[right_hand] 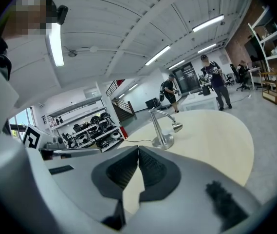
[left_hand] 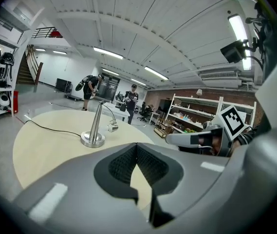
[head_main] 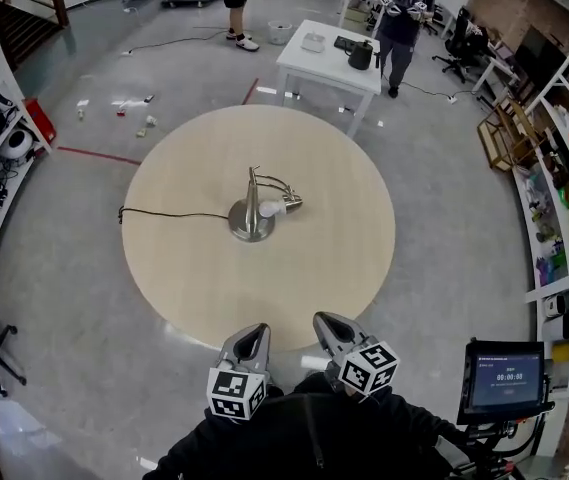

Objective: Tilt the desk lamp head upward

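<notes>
Two empty claws, left claw closed, right claw closed, desk lamp on table

**Silver lamp on your pale tabletop, grey all round**
Your desk lamp is shiny silver from base to head, and its cord is black against the pale beige round table. Your left gripper and right gripper are grey with black ridged pads, and their cubes carry black-and-white square markers. The floor is glossy grey with a red line. The small table beyond the tabletop's far edge is white.
</notes>
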`<action>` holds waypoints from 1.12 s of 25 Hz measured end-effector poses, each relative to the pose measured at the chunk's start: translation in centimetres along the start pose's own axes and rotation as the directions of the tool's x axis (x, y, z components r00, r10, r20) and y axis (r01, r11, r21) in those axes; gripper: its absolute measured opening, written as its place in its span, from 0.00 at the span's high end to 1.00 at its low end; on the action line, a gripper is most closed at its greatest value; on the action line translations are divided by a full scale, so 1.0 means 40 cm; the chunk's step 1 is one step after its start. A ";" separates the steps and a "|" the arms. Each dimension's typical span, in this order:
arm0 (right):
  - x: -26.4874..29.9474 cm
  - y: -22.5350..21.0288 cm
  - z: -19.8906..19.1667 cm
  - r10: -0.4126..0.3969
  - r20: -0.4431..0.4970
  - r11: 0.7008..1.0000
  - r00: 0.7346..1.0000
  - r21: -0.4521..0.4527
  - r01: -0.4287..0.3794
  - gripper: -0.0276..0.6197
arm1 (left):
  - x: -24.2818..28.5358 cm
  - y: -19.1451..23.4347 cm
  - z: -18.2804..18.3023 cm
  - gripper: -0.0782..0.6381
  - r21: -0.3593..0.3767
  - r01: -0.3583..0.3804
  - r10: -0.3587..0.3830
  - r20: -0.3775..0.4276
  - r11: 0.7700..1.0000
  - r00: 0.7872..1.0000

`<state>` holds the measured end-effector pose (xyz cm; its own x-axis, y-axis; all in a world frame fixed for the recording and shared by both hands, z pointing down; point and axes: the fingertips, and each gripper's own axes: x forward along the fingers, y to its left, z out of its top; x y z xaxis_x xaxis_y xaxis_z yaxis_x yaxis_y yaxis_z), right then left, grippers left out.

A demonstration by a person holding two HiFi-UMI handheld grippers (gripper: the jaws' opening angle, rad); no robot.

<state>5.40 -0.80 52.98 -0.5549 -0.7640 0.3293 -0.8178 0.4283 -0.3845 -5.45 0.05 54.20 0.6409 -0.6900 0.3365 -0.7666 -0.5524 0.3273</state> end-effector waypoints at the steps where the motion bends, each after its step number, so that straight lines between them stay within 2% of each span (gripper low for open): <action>1: 0.008 -0.005 0.000 -0.005 -0.002 1.000 1.000 0.003 0.005 0.95 | 0.009 0.007 0.000 0.88 -0.002 0.006 -0.006 -0.003 1.000 1.000; 9: 0.072 -0.084 0.024 -0.002 -0.002 0.999 1.000 0.035 0.002 0.95 | 0.089 0.044 0.023 0.88 -0.003 -0.008 0.008 -0.019 1.000 1.000; 19: 0.183 -0.225 0.162 0.092 0.010 0.996 0.996 0.019 -0.092 0.95 | 0.227 0.079 0.153 0.88 0.012 -0.135 0.135 0.026 0.991 0.991; 25: 0.244 -0.293 0.188 0.144 -0.001 0.989 0.990 0.036 -0.143 0.95 | 0.274 0.093 0.149 0.88 0.010 -0.204 0.204 0.008 0.979 0.979; 28: 0.293 -0.343 0.191 0.138 -0.012 0.988 0.990 0.066 -0.137 0.94 | 0.296 0.107 0.154 0.88 0.008 -0.243 0.243 -0.009 0.970 0.970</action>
<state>11.29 -19.31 55.53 -0.6643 -0.6917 0.2832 -0.7221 0.4959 -0.4824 -1.39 -13.37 54.16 0.4353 -0.7995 0.4138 -0.8998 -0.3719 0.2281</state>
